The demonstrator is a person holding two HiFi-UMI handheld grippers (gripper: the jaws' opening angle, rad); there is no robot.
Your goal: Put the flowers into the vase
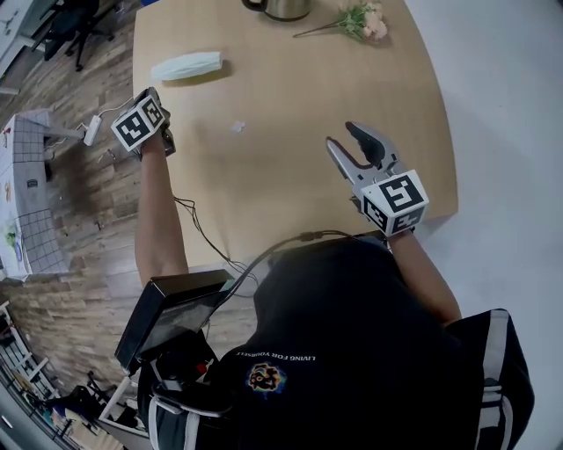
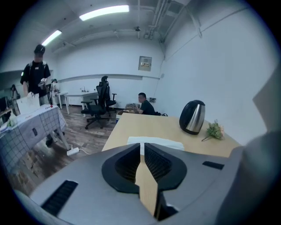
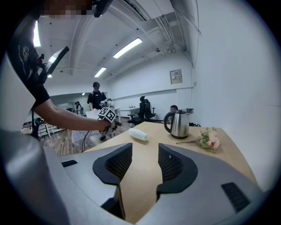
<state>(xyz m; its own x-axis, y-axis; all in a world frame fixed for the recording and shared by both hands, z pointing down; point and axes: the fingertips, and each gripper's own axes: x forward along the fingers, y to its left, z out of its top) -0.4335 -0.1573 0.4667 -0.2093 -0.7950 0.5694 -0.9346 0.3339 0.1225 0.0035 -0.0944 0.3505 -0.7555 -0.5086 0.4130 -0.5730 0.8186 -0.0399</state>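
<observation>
- Your dark shirt (image 1: 352,352) fills the bottom of the head view, closest to the camera, with a black flat-screened device (image 1: 171,312) hanging at your left hip.
- Beyond it lies the light wooden table with rounded corners (image 1: 290,176), standing on wood-patterned flooring (image 1: 88,202).
- You hold the right gripper (image 1: 341,138) above the near right part of the table, aimed toward the far end. Its claw is released: the black ribbed pads stand well apart, and only bare tabletop shows between them.
- You hold the left gripper (image 2: 142,149) at the table's left edge, angled down along the tabletop. Its claw is clenched, with the pads nearly meeting at the tips and nothing caught between them.
- At the far end stands the stainless-steel kettle with a black handle (image 3: 179,124), upright on the table.
- On the far left part of the table lies a white, soft-looking oblong bundle (image 1: 186,66), well apart from the kettle.
- Your task's thing, the small bunch of pale pink flowers with green leaves (image 1: 362,19), lies flat on the far right corner, near the kettle, its thin stem pointing toward it. It is well apart from both grippers.
- Mid-table sits a tiny white scrap (image 1: 237,127), between your two grippers.
</observation>
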